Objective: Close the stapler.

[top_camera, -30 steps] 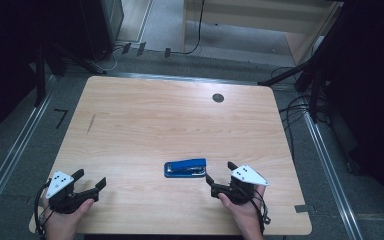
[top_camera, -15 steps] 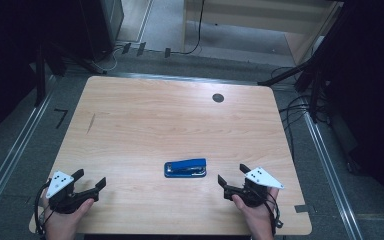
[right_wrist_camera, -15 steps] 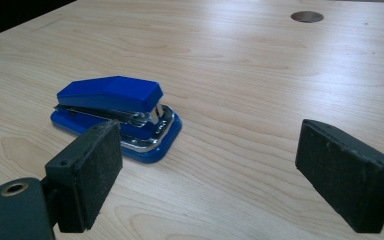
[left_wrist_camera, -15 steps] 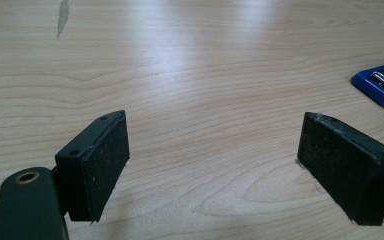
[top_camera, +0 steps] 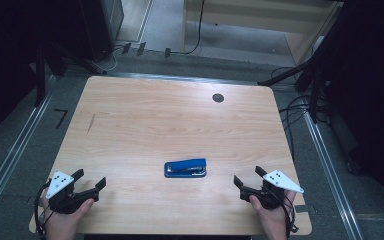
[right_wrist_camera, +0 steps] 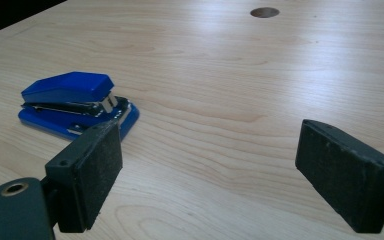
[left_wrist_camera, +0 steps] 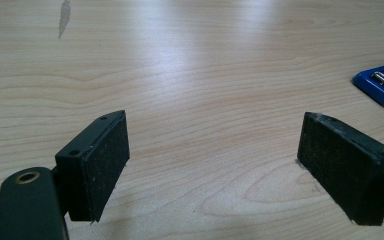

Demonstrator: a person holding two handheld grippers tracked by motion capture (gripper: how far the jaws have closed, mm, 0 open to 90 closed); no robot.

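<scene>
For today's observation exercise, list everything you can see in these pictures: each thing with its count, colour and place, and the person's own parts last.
stapler: one, blue, lying on the table near its front edge, between the two tools, touched by neither.
table: one, light wood grain, in the middle of the high view.
round hole: one, dark, in the table top near the far right.
dark streak: one, on the table top at the left.
cables: several, black, on the floor beyond and right of the table.
left tool: one, black with a grey plate, front left corner, jaws open, nothing between them.
right tool: one, black with a grey plate, front right, jaws open, nothing between them.
hands: two, one holding each tool.
</scene>
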